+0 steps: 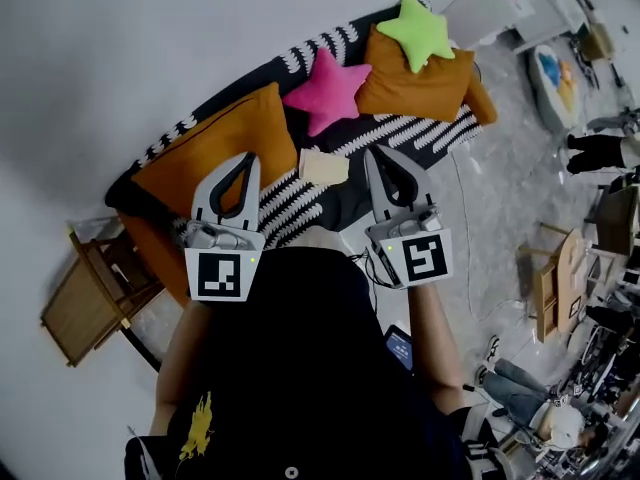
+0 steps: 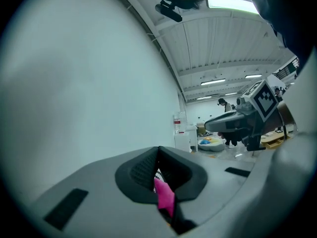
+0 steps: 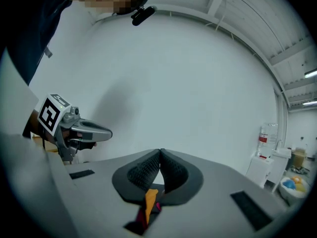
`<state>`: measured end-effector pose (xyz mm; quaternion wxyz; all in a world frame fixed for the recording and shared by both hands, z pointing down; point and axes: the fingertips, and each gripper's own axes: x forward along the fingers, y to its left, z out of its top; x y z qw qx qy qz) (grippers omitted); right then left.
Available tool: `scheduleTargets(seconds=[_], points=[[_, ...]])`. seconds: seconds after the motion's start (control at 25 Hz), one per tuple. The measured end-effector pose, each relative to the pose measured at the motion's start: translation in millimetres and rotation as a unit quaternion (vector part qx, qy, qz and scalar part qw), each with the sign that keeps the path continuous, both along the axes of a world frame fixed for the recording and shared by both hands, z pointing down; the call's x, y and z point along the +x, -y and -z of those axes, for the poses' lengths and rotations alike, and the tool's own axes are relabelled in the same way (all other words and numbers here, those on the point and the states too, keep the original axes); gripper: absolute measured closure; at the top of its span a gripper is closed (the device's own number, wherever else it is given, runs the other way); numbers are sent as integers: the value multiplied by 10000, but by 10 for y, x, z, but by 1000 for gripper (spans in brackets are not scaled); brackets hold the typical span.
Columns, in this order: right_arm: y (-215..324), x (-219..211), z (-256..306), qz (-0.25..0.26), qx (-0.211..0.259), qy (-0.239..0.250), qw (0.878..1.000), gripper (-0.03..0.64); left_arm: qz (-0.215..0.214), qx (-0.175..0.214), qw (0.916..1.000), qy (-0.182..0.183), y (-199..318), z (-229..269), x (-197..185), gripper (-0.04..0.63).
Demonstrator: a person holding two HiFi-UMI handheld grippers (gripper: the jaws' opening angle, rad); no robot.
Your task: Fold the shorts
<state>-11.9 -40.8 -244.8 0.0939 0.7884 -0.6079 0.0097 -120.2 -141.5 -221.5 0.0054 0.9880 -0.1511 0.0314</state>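
Here, left gripper (image 1: 247,160), jaws pressed together, empty, right gripper (image 1: 373,154), jaws likewise together, empty.

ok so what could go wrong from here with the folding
1. The left tongs and right tongs are both shut and empty; going in like that would likely shove the beige cloth instead of gripping it.
2. The pink star pillow sits right next to the cloth and could get snagged.
3. The cloth lies on a striped cover, which might get pinched with it.
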Motion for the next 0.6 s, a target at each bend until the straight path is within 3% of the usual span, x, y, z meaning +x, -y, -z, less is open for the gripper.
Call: scheduleTargets(seconds=[0.24,0.44,0.6], points=[[-42,39,-26,-94,-47,113,9999,601,-67,109,9999,-90,7,-2,27,583],[-61,17,-159,-51,-335,117,9994,601,-49,-107,9999,-59,32,-29,11,583],[16,-72,-108,118,-115,167,9997,601,-156,22,9999,34,8,-43,-17,583]])
